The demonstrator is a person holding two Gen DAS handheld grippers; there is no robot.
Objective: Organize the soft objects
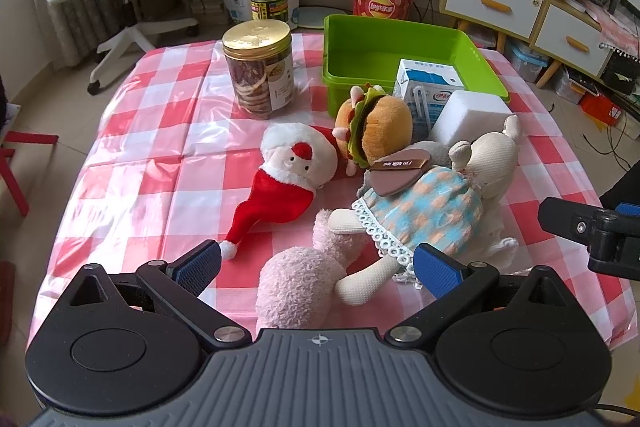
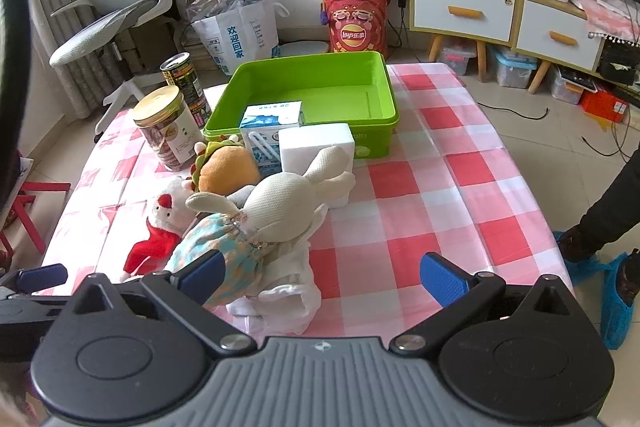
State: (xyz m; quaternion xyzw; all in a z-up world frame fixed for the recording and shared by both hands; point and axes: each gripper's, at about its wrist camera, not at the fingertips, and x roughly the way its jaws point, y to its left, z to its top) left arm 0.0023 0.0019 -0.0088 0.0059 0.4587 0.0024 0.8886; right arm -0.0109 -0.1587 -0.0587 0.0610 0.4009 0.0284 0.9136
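Soft toys lie in a heap on the checked table: a Santa plush, a burger plush, a pink plush, and a cream rabbit doll in a blue dress. A white cloth lies under the rabbit. An empty green bin stands behind them. My left gripper is open, its jaws either side of the pink plush and the rabbit's legs. My right gripper is open over the cloth, empty.
A milk carton and a white foam block stand before the bin. A cookie jar and a tin can stand at the left. The right gripper's body shows at right.
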